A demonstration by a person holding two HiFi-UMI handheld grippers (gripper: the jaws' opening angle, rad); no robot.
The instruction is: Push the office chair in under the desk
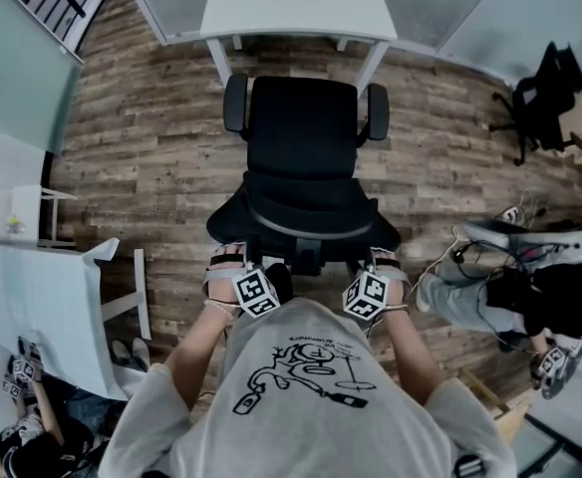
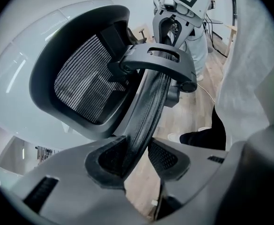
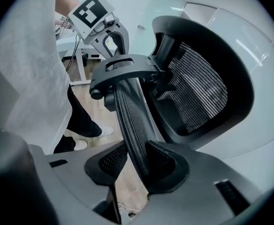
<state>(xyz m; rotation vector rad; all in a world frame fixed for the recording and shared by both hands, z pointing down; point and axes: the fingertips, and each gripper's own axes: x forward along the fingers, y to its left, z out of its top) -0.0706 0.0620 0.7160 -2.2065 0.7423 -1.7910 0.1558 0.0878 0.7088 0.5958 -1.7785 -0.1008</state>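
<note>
We grip the black mesh-backed office chair [image 1: 301, 157] by its backrest rim | left gripper [image 2: 138, 159]: jaws half closed, pads clamping the rim's left side | right gripper [image 3: 136, 165]: likewise, right side | chair on the wood-plank floor [image 1: 151, 147], seat just short of the white desk's [image 1: 296, 8] near edge.

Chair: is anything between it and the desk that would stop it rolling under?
Nothing visible does. Only bare floor lies between the chair and the desk, though the armrests line up close to the desk legs, so it may be tight.
</note>
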